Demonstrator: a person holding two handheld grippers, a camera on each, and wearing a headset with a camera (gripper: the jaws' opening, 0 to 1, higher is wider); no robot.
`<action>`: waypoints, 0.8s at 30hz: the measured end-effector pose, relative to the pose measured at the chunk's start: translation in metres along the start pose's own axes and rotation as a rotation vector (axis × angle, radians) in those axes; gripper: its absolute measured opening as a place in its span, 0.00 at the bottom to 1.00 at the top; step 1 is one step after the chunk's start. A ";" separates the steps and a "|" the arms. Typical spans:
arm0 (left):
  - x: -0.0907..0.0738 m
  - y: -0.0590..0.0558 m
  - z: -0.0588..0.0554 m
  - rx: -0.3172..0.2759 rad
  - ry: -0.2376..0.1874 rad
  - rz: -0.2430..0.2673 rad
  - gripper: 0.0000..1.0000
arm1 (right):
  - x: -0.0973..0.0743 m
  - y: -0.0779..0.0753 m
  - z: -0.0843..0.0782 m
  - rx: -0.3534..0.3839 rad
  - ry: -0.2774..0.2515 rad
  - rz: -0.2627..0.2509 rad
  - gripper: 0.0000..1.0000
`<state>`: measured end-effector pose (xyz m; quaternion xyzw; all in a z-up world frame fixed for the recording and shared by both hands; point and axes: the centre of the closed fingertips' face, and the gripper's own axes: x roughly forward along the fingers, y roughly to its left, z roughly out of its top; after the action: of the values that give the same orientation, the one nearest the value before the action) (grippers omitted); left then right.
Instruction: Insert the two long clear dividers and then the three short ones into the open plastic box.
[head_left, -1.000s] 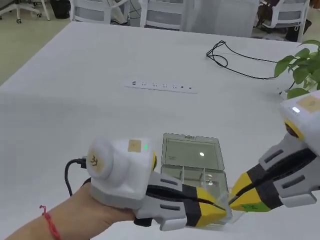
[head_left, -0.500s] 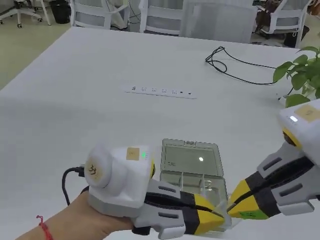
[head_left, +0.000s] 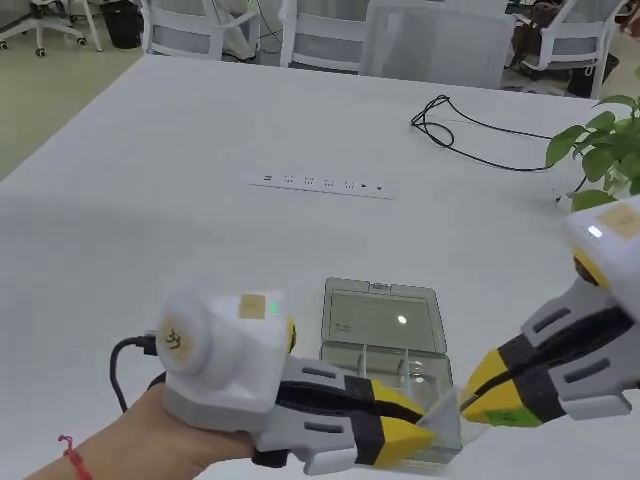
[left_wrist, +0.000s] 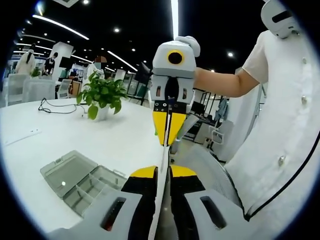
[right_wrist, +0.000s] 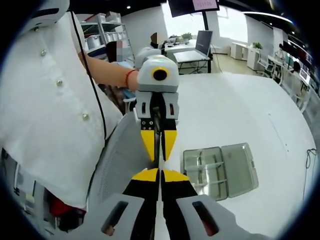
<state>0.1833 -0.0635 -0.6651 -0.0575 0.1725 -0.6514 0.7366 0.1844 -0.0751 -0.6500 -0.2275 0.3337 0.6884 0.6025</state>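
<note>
Bridging left claw (left_wrist: 163, 171), right claw (right_wrist: 160, 174): divider (left_wrist: 165, 153)

We count one box (head_left: 385, 325), a left claw (head_left: 425, 436), a right claw (head_left: 468, 393), one divider (head_left: 443, 414) between them, one cable (head_left: 470, 125), one plant (head_left: 600, 150).

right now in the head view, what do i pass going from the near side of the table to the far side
box → power strip → cable → chairs
</note>
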 end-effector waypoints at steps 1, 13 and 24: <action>-0.001 0.001 0.000 -0.003 -0.003 0.006 0.08 | 0.000 -0.002 -0.001 0.001 0.004 -0.007 0.03; -0.024 0.025 -0.010 -0.019 0.009 0.119 0.30 | -0.004 -0.031 -0.016 0.005 0.059 -0.094 0.03; -0.041 0.043 -0.021 -0.036 0.027 0.204 0.55 | 0.003 -0.056 -0.031 -0.006 0.122 -0.142 0.03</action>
<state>0.2127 -0.0141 -0.6904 -0.0441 0.1987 -0.5707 0.7955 0.2359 -0.0928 -0.6840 -0.2940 0.3508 0.6297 0.6277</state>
